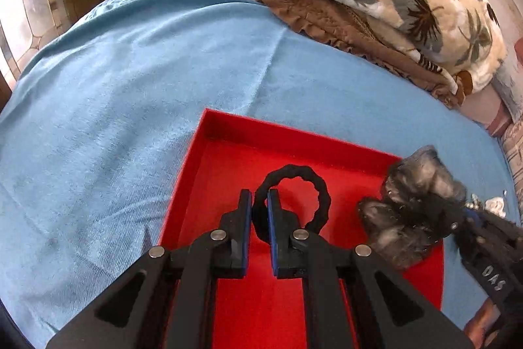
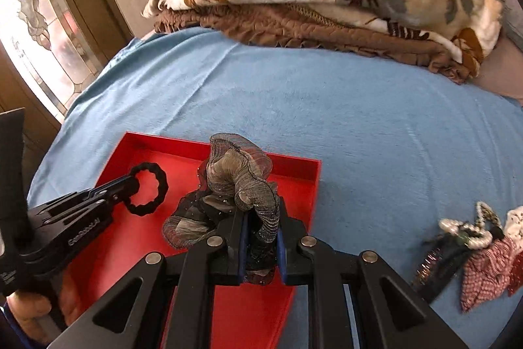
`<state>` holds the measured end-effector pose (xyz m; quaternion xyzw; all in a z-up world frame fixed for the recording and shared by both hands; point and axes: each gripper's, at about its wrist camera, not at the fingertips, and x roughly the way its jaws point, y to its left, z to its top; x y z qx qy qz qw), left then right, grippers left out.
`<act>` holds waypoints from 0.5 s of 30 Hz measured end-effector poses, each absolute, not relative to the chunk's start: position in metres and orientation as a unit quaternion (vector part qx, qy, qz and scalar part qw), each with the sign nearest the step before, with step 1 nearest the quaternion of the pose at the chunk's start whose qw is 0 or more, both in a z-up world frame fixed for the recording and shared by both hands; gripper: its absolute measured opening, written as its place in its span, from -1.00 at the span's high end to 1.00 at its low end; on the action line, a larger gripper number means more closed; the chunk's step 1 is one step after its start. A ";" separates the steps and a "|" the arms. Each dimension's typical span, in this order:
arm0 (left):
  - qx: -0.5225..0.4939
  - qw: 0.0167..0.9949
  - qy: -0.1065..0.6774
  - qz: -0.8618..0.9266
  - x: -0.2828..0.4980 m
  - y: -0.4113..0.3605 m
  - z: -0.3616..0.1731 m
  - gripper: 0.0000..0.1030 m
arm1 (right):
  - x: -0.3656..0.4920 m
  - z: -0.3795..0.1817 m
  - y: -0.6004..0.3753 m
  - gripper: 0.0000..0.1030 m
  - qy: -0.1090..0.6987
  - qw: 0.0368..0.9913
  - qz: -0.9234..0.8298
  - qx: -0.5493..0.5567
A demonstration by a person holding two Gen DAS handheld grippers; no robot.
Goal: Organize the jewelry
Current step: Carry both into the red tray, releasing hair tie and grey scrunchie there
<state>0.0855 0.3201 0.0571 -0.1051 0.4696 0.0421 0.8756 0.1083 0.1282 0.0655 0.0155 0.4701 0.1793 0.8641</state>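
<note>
Scrunchie (image 2: 240, 185) in downtilted right gripper (image 2: 260, 246)

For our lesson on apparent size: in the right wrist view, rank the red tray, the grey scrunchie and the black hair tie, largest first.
1. Red tray
2. Grey scrunchie, though it sits nearer the camera
3. Black hair tie

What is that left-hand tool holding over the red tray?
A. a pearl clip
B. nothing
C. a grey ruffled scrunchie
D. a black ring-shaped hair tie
D: the left gripper has its fingers pinched on the black hair tie above the red tray; the grey scrunchie is in the right gripper.
</note>
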 end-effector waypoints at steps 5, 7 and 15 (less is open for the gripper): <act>-0.128 0.879 0.457 0.046 0.085 0.330 0.063 0.81 | 0.112 0.062 0.136 0.56 0.469 0.866 0.175 0.004; -0.135 0.880 0.454 0.045 0.082 0.332 0.066 0.67 | 0.111 0.062 0.138 0.40 0.468 0.867 0.172 -0.001; -0.153 0.894 0.420 0.023 0.069 0.332 0.083 -0.03 | 0.098 0.083 0.140 0.02 0.447 0.879 0.168 -0.018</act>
